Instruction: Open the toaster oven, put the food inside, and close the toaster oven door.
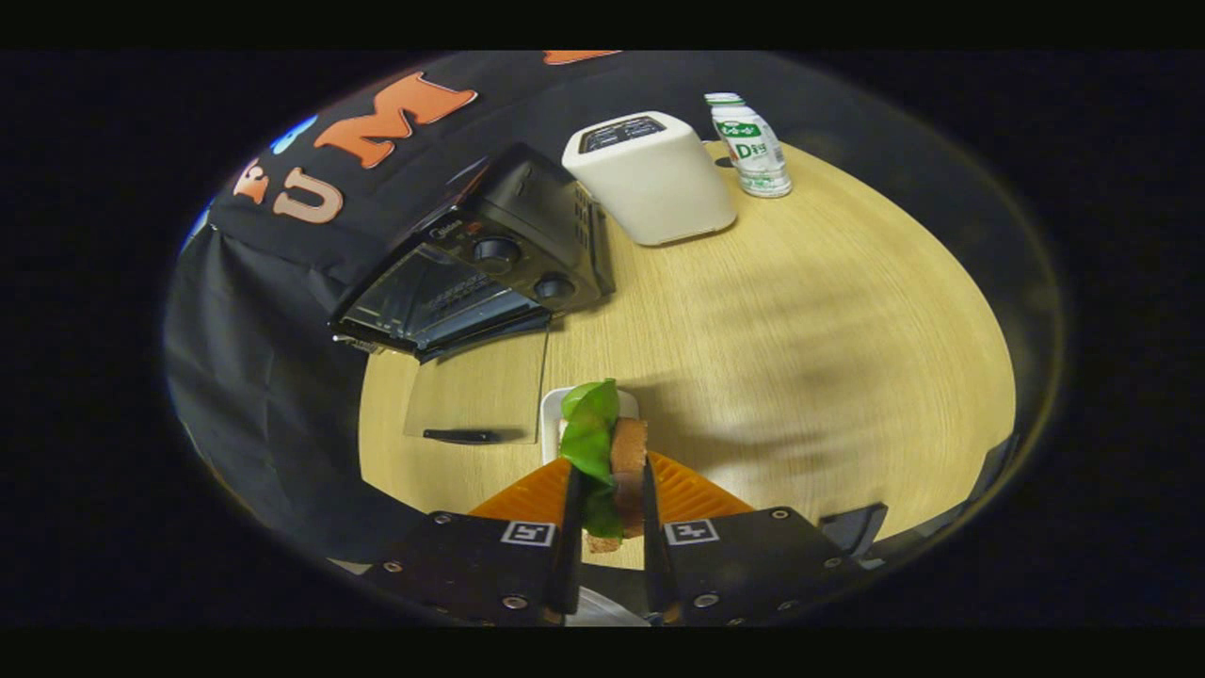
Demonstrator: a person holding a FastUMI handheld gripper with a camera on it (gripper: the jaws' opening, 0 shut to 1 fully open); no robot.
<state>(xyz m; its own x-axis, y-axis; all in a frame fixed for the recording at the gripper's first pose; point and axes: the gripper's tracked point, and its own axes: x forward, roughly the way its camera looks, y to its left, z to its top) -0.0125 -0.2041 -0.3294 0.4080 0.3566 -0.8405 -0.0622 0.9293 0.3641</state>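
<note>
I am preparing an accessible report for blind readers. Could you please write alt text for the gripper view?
The hand-held gripper is shut on a sandwich with green lettuce, above a white plate on a round wooden table. Beyond stands a black toaster oven with its glass door open, a white box-shaped appliance and a small white bottle.

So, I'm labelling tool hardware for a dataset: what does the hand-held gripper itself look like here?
The hand-held gripper has two thin, dark, blade-like fingers backed by ribbed orange wedge-shaped pads. Behind them sit two flat black plates fastened with silver screws, each carrying a small square black-and-white marker near its inner corner. No cables or sleeve are visible.
</note>
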